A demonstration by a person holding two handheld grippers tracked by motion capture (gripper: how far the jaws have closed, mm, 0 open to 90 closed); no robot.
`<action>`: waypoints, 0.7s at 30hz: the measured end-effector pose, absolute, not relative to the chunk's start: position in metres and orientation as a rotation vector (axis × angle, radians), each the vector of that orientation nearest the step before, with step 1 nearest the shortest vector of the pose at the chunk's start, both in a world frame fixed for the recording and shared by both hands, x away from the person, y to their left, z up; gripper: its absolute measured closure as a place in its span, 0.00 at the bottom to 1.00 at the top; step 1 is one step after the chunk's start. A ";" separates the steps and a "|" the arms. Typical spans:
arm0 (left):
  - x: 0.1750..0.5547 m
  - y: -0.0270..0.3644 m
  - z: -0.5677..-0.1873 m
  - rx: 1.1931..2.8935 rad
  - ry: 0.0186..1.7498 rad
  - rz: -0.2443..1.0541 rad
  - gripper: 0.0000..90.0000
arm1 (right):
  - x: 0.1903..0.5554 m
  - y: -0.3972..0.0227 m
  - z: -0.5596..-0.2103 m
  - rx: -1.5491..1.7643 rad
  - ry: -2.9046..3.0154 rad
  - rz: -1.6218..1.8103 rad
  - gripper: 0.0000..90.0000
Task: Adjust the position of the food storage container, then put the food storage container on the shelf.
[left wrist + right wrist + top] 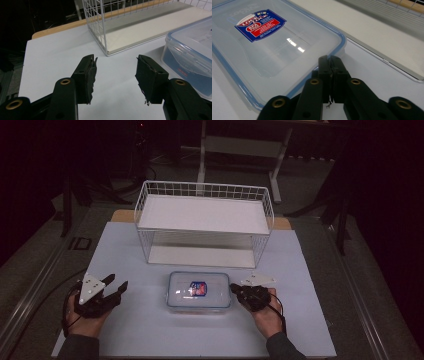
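Right now a clear plastic food container [199, 291] sits on the pale table [130, 330], just in front of the white wire shelf rack [205, 222]. It is a shallow rectangle with rounded corners, its see-through lid edged by a blue seal and bearing a red and blue label [260, 25] towards one end. The right gripper [233, 288] rests at the container's right-hand edge, its jaws pressed together with nothing between them, tips at the lid's rim in the right gripper view. The left gripper [116, 283] lies well apart on the other side, its jaws parted over bare table and holding nothing, the torn pads [91, 75] facing each other
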State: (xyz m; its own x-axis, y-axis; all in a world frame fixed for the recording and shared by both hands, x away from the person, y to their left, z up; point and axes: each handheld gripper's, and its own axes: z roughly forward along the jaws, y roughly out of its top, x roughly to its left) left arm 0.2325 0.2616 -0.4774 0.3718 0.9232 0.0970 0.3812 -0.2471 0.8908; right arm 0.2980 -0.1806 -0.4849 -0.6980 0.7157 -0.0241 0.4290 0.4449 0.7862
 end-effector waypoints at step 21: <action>0.236 0.232 -0.469 1.831 1.064 0.565 0.44 | 0.297 -0.192 -0.467 1.082 2.318 1.304 0.55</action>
State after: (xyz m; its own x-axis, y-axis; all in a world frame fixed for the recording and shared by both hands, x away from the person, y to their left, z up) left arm 0.2355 0.2318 -0.4688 0.5220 0.8512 -0.0546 0.4322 -0.2087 0.8773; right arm 0.2965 -0.1923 -0.4675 -0.6846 0.7189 0.1207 0.4762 0.3157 0.8207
